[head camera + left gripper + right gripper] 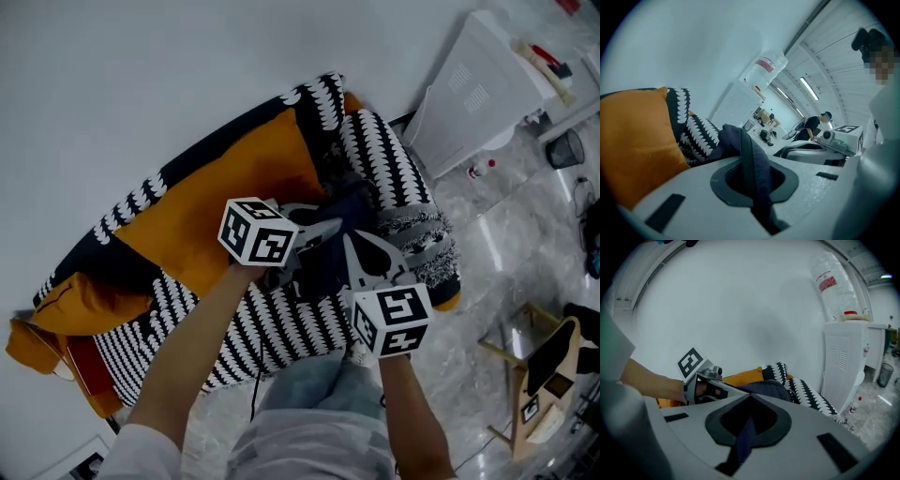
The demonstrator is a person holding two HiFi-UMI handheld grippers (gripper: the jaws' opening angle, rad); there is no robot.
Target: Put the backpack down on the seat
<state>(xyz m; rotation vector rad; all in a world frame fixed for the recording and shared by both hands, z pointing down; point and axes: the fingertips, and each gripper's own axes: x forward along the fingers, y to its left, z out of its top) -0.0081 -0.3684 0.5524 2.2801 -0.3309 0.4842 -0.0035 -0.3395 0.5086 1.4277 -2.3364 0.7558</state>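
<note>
Head view: backpack point(328, 267) hangs between your left gripper point(314, 232) and right gripper point(356, 255), over striped seat point(281, 328) — lower evenly.
Left gripper view: jaws clamped on strap point(751, 159); don't loosen.
Right gripper view: jaws pinching strap point(746, 430) too — release once bag rests.

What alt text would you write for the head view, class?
Seen from above, the left gripper and the right gripper are each shut on a dark backpack at a black-and-white patterned sofa with an orange cushion.
</note>
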